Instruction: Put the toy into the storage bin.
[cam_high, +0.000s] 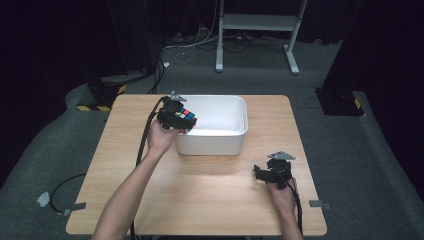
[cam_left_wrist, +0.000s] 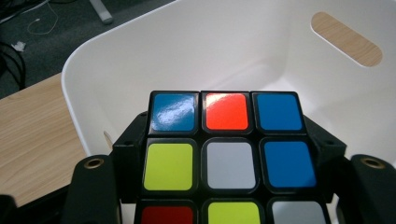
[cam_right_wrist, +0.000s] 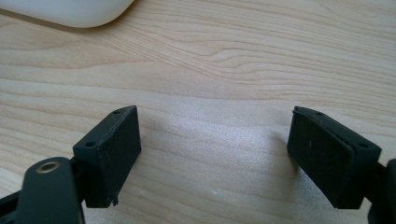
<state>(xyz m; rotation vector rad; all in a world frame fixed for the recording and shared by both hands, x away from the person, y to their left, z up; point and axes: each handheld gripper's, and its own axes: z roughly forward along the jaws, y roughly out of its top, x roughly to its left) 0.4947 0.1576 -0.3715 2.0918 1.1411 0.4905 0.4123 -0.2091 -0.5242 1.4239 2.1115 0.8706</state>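
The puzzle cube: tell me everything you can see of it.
The puzzle cube is a black-framed, glossy plastic three-by-three cube with scrambled stickers. The face shown in the left gripper view reads blue, red, blue across the top row, then yellow, white, blue, then red, yellow, white. The left tool is shut on its sides, holding it over the near left corner of the white bin.

The person's left forearm (cam_high: 131, 187) reached up from the bottom edge, its hand (cam_high: 161, 137) wrapped around the black two-jaw left gripper (cam_high: 186, 120), whose jaws were clamped on something between them. The right hand (cam_high: 283, 192) held the black right gripper (cam_high: 257, 173) lower and nearer, its jaws spread wide apart with nothing between them.
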